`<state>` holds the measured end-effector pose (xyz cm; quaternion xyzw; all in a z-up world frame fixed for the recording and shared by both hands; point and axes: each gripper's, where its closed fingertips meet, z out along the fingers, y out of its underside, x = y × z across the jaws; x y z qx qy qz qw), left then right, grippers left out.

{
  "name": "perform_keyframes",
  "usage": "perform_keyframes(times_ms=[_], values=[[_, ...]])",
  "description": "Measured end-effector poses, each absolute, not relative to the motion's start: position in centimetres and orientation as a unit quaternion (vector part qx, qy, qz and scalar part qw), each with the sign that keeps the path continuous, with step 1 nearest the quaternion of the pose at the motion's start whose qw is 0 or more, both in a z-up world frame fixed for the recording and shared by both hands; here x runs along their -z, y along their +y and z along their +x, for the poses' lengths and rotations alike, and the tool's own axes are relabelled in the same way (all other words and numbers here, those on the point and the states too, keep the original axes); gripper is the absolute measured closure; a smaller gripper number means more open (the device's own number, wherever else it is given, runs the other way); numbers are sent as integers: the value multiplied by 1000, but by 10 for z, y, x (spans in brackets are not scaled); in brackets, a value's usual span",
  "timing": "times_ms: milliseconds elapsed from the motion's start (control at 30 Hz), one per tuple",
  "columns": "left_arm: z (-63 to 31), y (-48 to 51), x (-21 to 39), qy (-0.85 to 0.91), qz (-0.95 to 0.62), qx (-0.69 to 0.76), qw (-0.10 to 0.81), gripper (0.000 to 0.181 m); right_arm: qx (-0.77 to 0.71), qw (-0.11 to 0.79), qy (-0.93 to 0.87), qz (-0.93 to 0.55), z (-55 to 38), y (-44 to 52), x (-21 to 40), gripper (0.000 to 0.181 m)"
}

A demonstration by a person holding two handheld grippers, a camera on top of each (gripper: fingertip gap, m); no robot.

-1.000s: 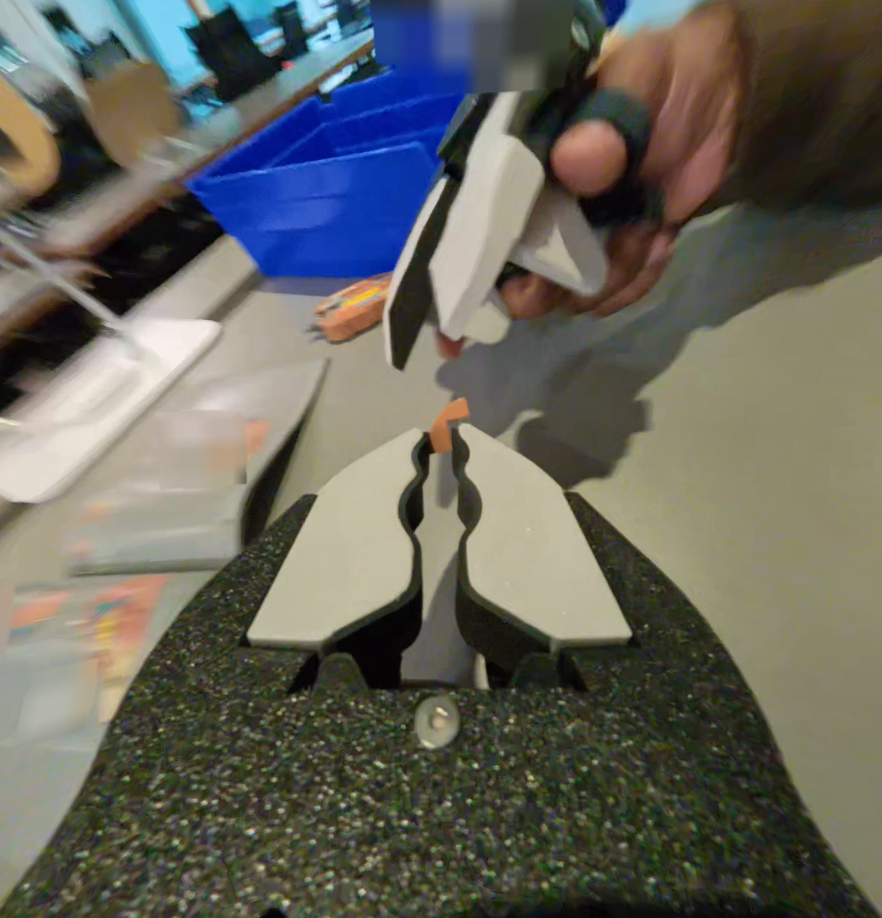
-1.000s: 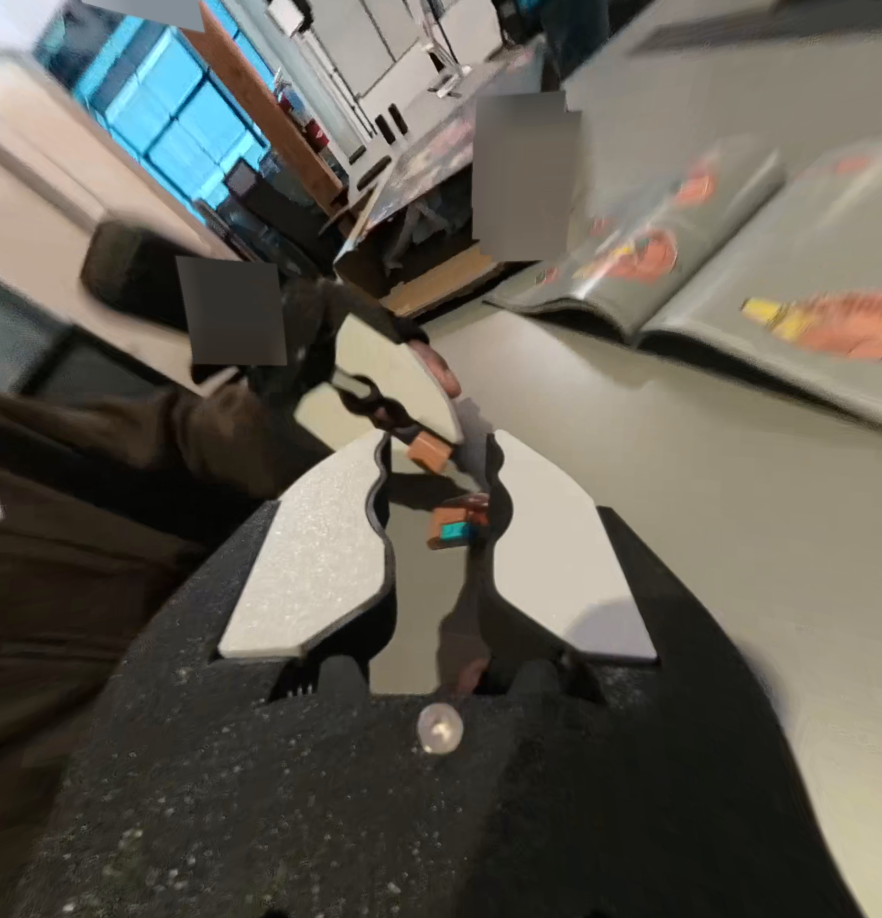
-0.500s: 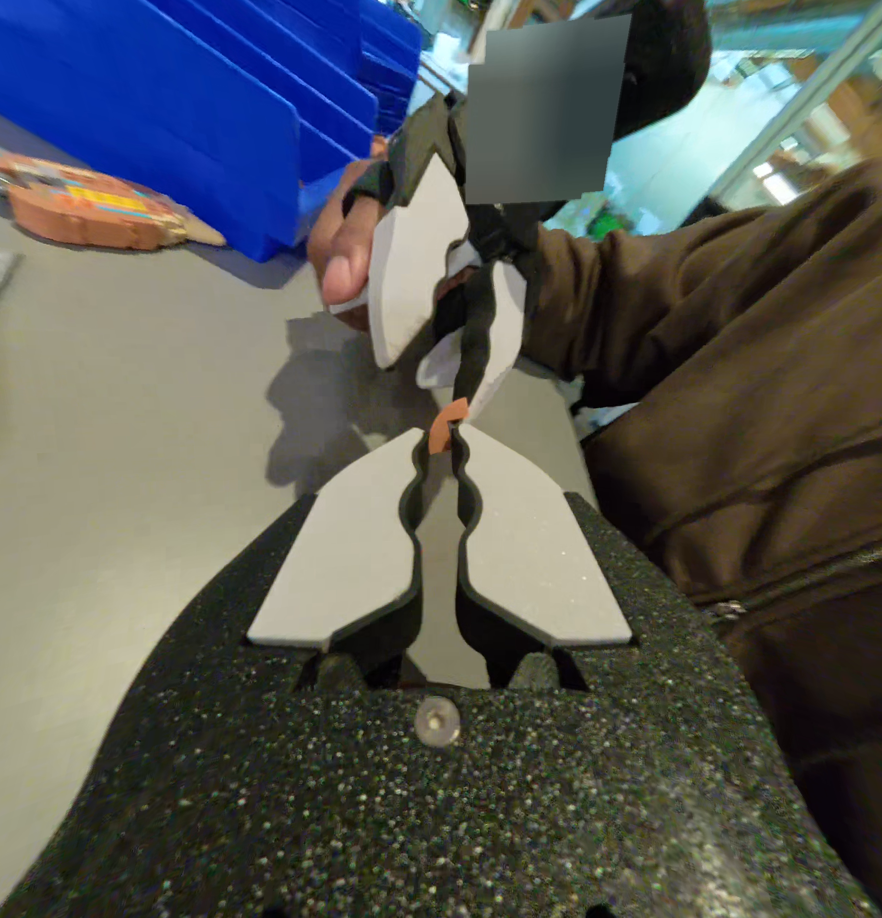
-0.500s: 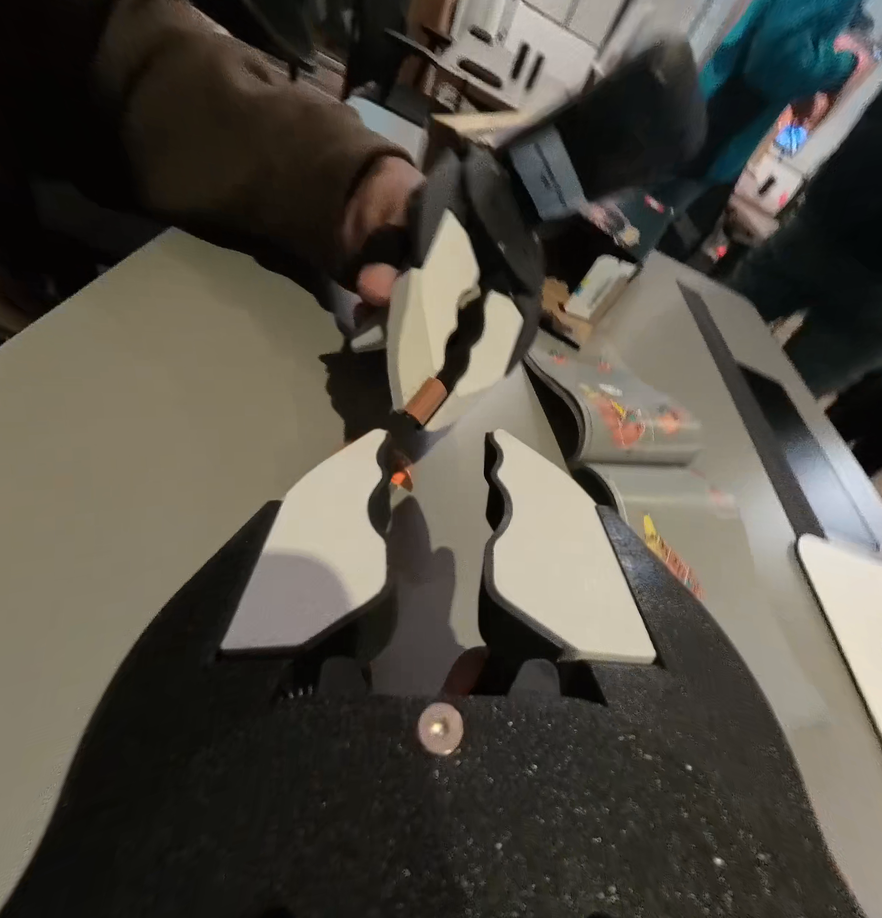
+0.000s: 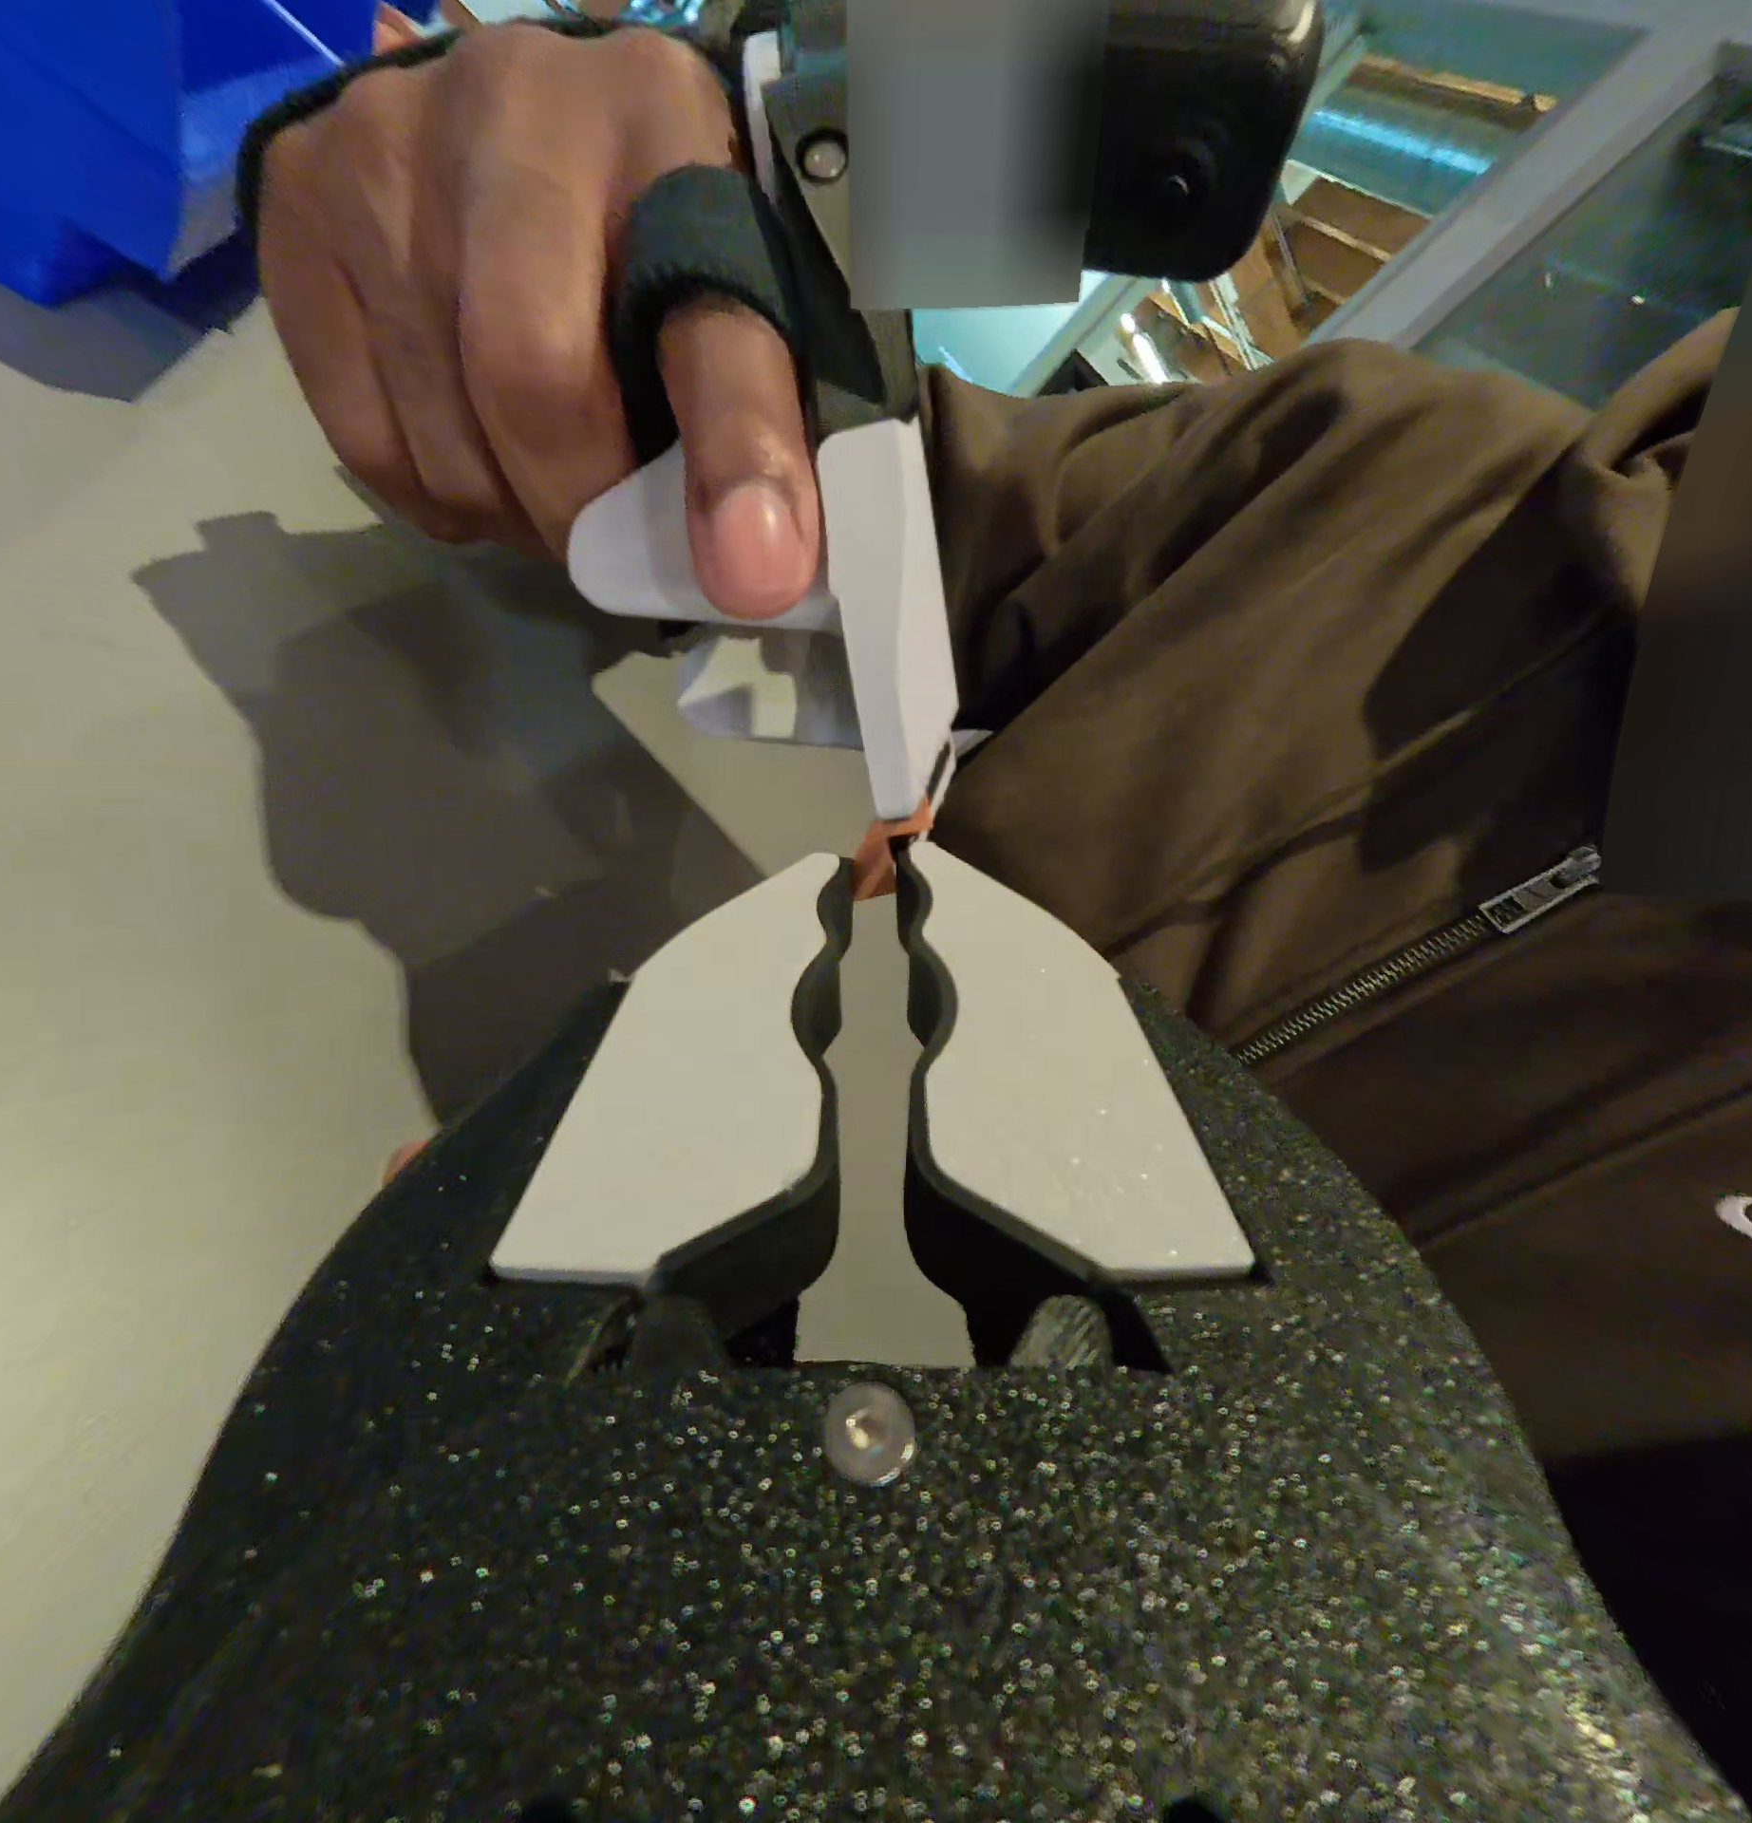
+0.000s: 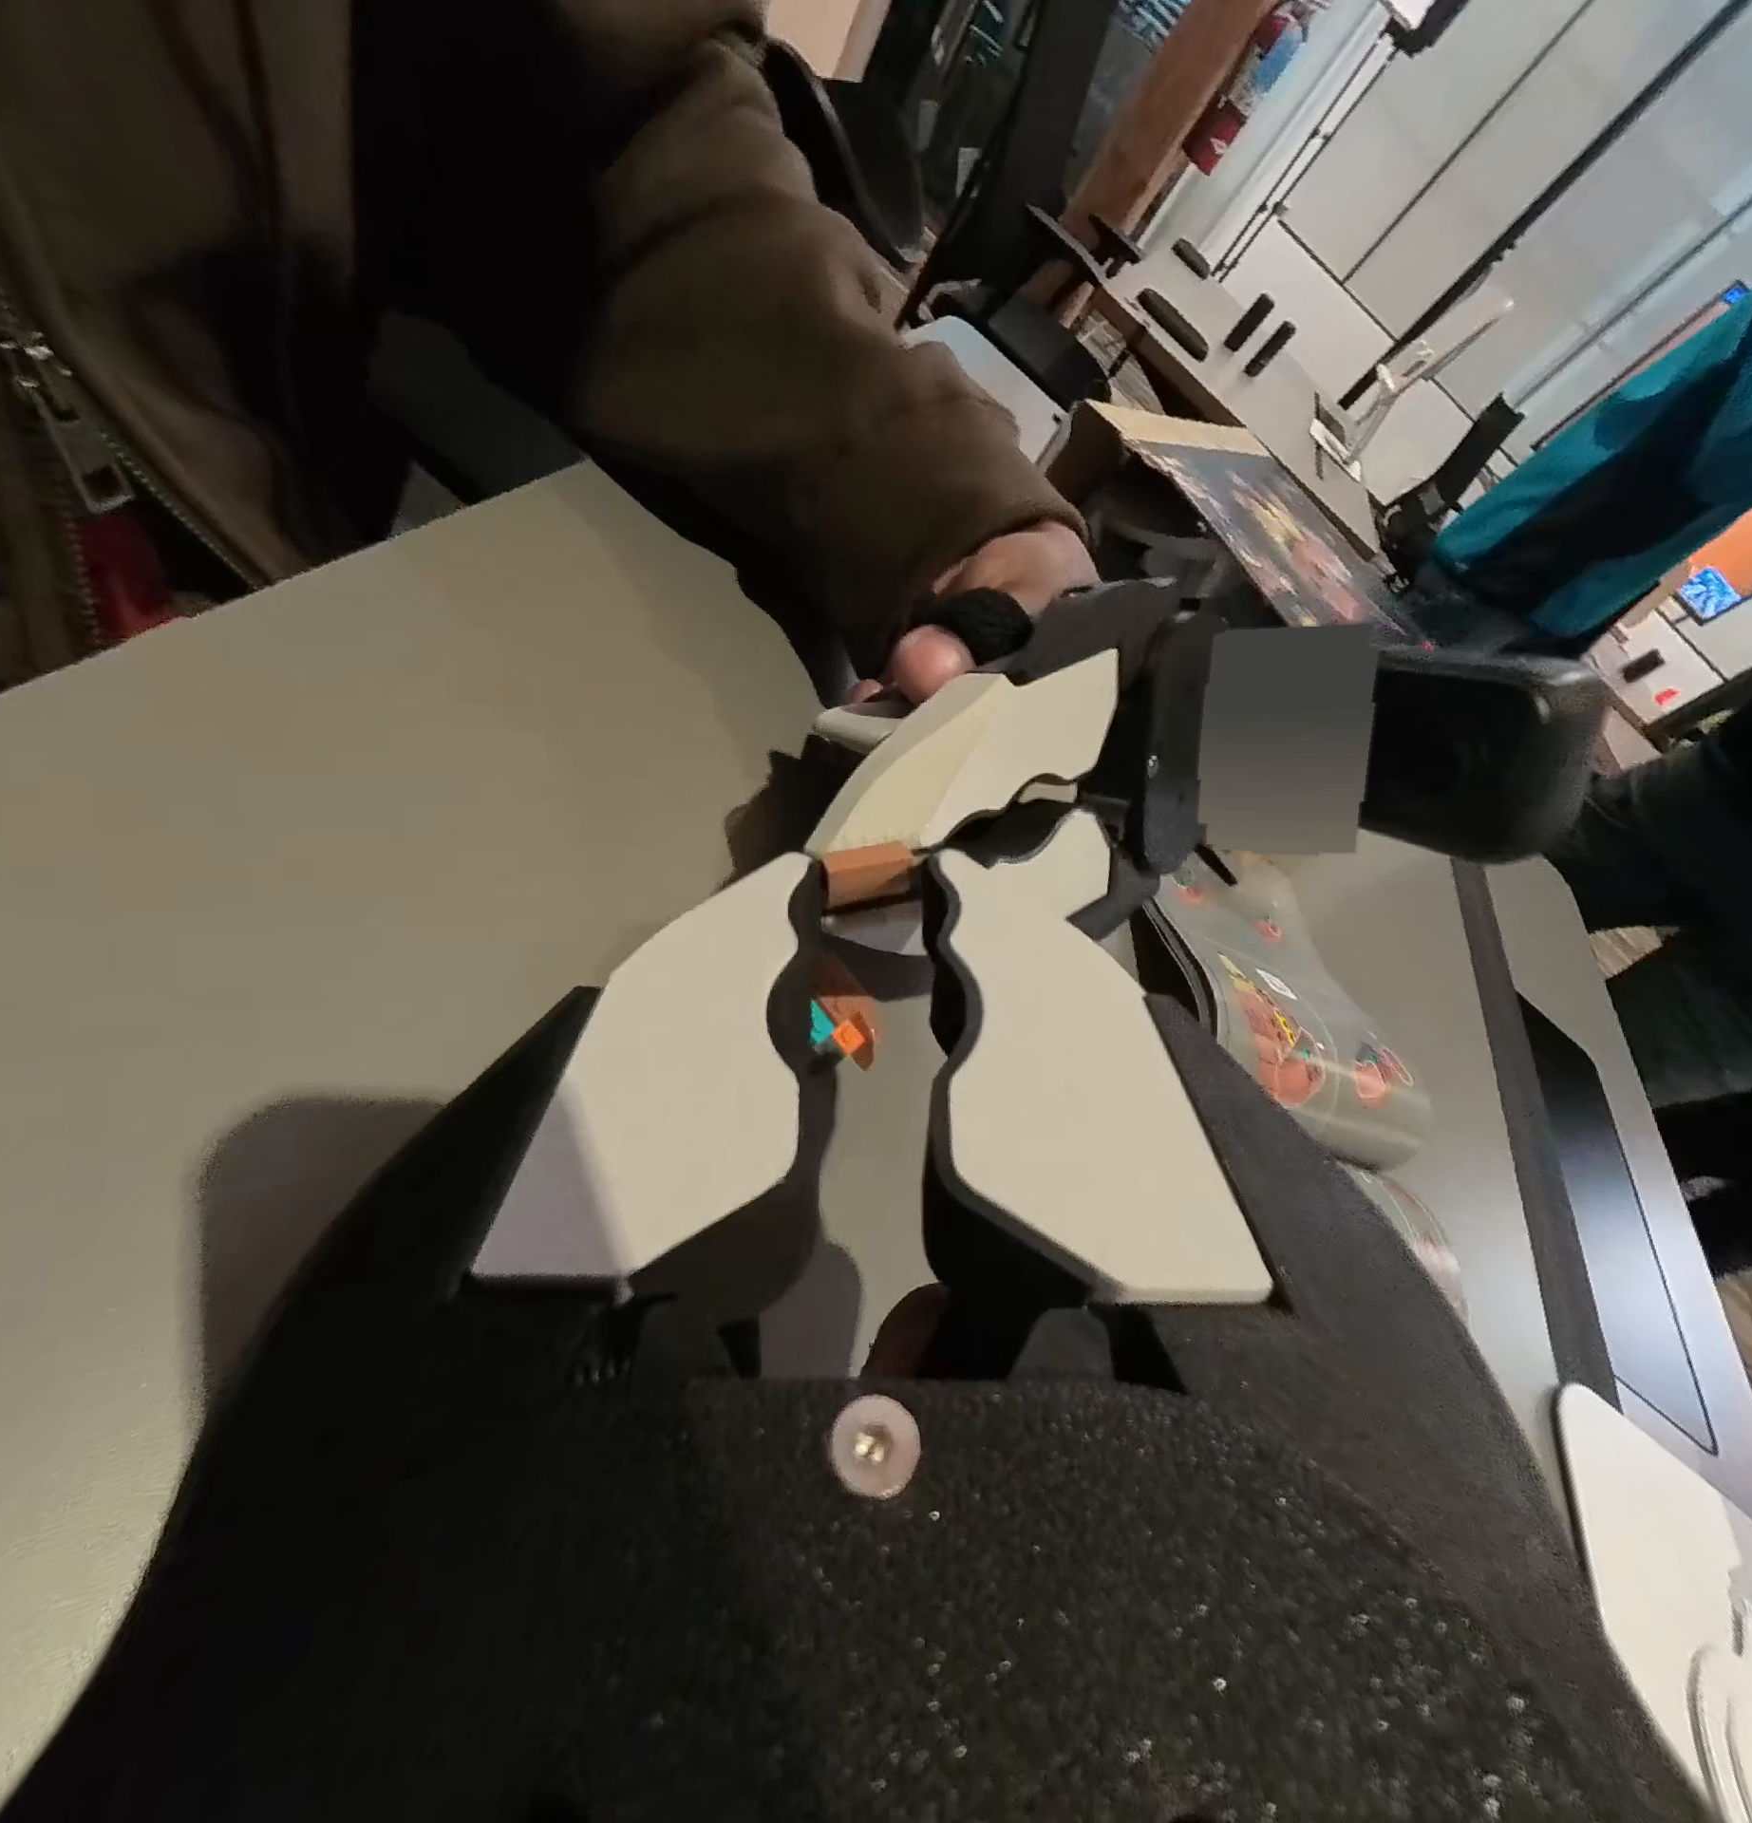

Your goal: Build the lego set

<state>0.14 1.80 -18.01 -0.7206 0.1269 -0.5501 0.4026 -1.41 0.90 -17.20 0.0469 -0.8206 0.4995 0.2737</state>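
Note:
My left gripper [image 5: 877, 866] is shut on a small orange-brown lego piece [image 5: 877, 876], held above the grey table [image 5: 161, 888]. My right gripper [image 5: 916, 811] comes down from above, and its tips meet the top of the same piece. In the right wrist view my right gripper [image 6: 872, 866] has its jaws close on either side of the brown piece [image 6: 862, 878]. The left gripper [image 6: 886, 850] reaches in from the right and holds that piece. A small orange and teal lego assembly [image 6: 840, 1031] lies on the table [image 6: 359, 789] below, seen through the gap.
Blue bins [image 5: 82, 148] stand at the far left. An open instruction booklet [image 6: 1296, 1036] lies to the right, with a white object [image 6: 1661, 1578] at the lower right. The person's brown jacket [image 5: 1345, 691] is close behind the grippers. Another person in teal [image 6: 1641, 473] is in the background. My two grippers' fingertips are within a few centimetres of each other.
The two grippers have come together tip to tip. The right gripper's jaws have narrowed around the brown piece, which the left gripper has held throughout.

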Motion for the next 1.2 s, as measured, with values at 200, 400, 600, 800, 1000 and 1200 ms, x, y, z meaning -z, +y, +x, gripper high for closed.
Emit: perform_keyframes(times_ms=[200, 400, 600, 800, 1000, 1200], values=[[3, 14, 179, 139, -717, 554, 399, 173, -494, 274, -824, 43, -13, 6, 172, 165], [-21, 22, 195, 87, -776, 440, 443, 146, -465, 295, -834, -38, -25, 21, 176, 165], [-60, 5, 234, -12, -882, 162, 443, 135, -356, 295, -870, -174, -34, 54, 209, 165], [-43, 2, 257, -57, -915, 16, 399, 121, -316, 292, -872, -233, -39, 68, 221, 165], [-42, 13, 264, -39, -923, -35, 381, 135, -328, 282, -866, -251, -39, 70, 220, 165], [-39, 22, 264, 11, -923, -3, 383, 142, -337, 275, -865, -252, -36, 70, 216, 165]])
